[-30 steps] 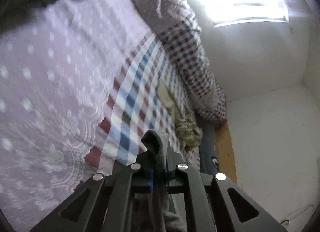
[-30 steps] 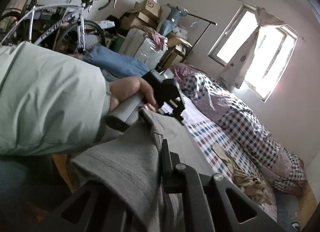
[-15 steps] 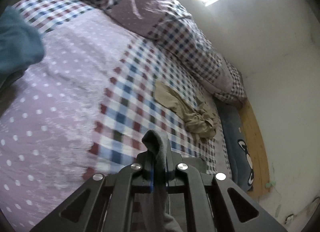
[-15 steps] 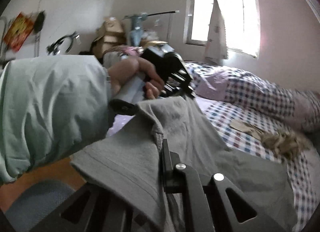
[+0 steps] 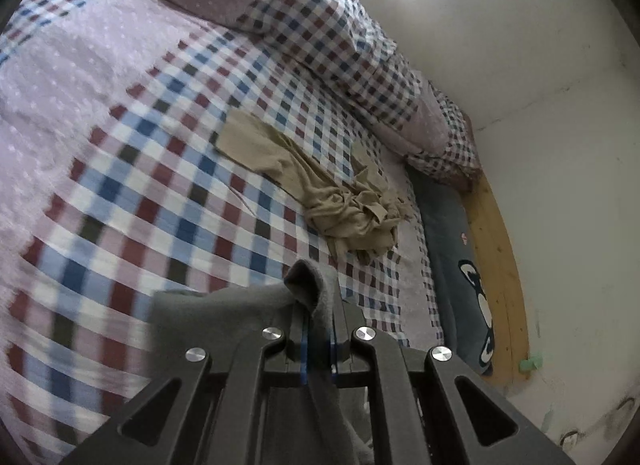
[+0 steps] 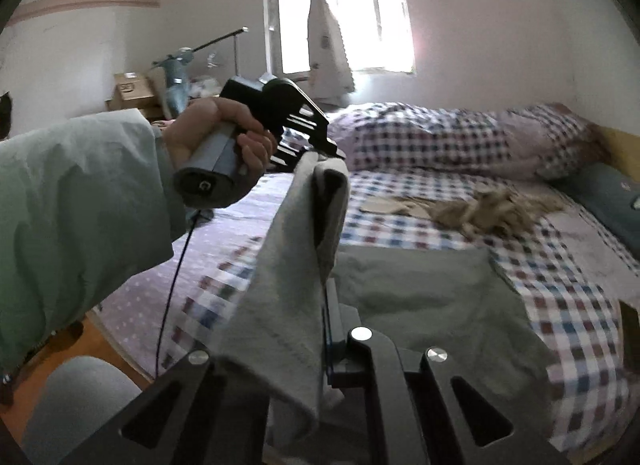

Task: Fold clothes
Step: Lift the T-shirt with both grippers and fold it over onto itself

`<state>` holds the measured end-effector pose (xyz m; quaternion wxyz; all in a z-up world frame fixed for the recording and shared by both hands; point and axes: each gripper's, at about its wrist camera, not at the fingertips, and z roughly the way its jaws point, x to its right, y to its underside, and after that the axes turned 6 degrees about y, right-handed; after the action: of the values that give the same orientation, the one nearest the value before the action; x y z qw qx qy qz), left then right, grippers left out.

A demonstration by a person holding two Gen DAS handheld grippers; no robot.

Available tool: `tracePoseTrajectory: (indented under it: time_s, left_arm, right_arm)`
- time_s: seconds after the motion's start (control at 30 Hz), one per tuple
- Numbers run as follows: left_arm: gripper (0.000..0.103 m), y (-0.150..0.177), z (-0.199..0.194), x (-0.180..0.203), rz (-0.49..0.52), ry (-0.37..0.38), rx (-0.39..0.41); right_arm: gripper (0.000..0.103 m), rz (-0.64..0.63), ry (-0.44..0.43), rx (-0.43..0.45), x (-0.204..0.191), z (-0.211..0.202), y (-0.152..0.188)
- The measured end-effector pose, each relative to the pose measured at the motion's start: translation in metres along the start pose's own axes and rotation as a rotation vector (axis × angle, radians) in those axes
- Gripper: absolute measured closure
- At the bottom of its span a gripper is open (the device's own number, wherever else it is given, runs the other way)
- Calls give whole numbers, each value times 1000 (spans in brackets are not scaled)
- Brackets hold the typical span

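A grey garment (image 5: 224,313) is pinched at one corner by my left gripper (image 5: 318,305), which is shut on a bunched fold of it just above the checked bed sheet (image 5: 168,201). In the right wrist view the same grey garment (image 6: 424,297) lies partly spread on the bed and rises in a band to the left gripper (image 6: 332,155), held by a hand (image 6: 216,125). My right gripper (image 6: 328,305) is shut on another edge of the cloth, which drapes over its left finger and hides it.
A crumpled beige garment (image 5: 344,201) lies further up the bed, also seen as the beige garment (image 6: 480,209). A rolled checked quilt (image 5: 340,45) lines the wall side. A blue-grey pillow (image 5: 460,265) and the wooden bed frame (image 5: 500,249) sit at the head. A grey chair (image 6: 76,397) stands by the bed.
Both grippers have swung out over the bed while keeping hold of the grey garment. Its lower part has come down onto the checked sheet. The beige garment looms larger.
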<state>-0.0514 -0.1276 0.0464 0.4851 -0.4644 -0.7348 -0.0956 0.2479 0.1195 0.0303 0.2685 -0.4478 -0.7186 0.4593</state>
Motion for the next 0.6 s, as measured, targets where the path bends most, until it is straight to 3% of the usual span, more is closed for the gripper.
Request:
tracePoseTrajectory:
  time_s: [0.23,0.6]
  left_arm:
    - [97,23,33,23,13,-75,-9]
    - [97,31,92,59,63,-149,-77]
  right_arm:
    - [100,67,35,-39,47,-11,18]
    - [100,171,92,-76,92,-12,36]
